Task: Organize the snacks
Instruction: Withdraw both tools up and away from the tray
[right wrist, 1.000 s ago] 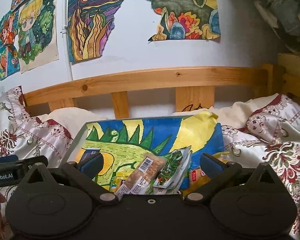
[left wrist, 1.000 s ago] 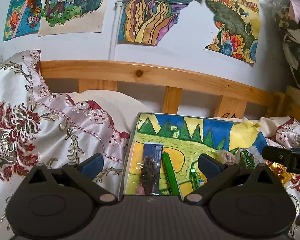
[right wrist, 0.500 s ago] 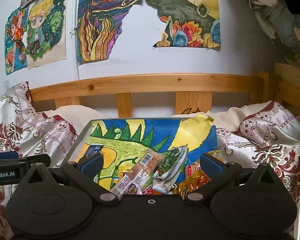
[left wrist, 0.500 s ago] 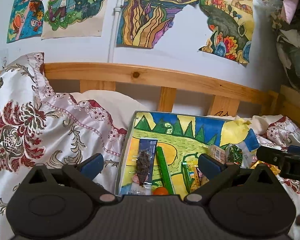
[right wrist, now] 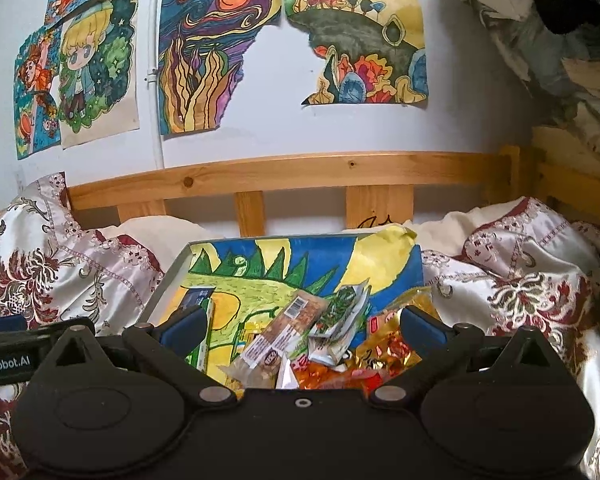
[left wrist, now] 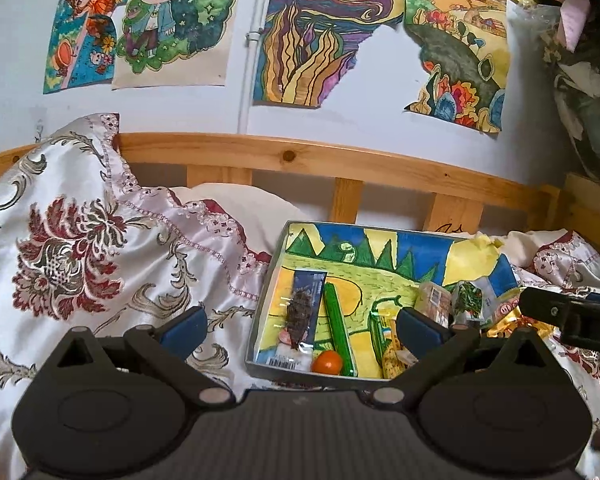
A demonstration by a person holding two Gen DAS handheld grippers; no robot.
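From my left camera I see the patterned quilt (left wrist: 100,264) heaped on the left of the bed, under the wooden headboard rail (left wrist: 300,160); my left claw (left wrist: 300,330) hangs above the bedding with its fingers spread wide and nothing between them; just past it sits the shallow tray (left wrist: 268,304), lined with a bright drawing, resting on the bed; along the tray's left side lies a dark blue snack packet (left wrist: 305,308), a long green stick packet (left wrist: 338,328) touching its right edge, and a small orange round thing (left wrist: 327,362) at the near rim between them; further right a loose pile of wrappers crowds the tray's right end, where a clear-wrapped snack bar (right wrist: 284,332) leans against a green-printed sachet (right wrist: 340,312), with gold foil wrappers (right wrist: 396,344) spilling at the tray's right edge toward the quilt; my right claw (right wrist: 300,330) hovers directly above that pile, fingers likewise spread and gripping nothing, and its body shows at the right edge of the left view; I cannot tell whether either claw touches the tray; coloured drawings (right wrist: 212,52) are taped to the wall above.
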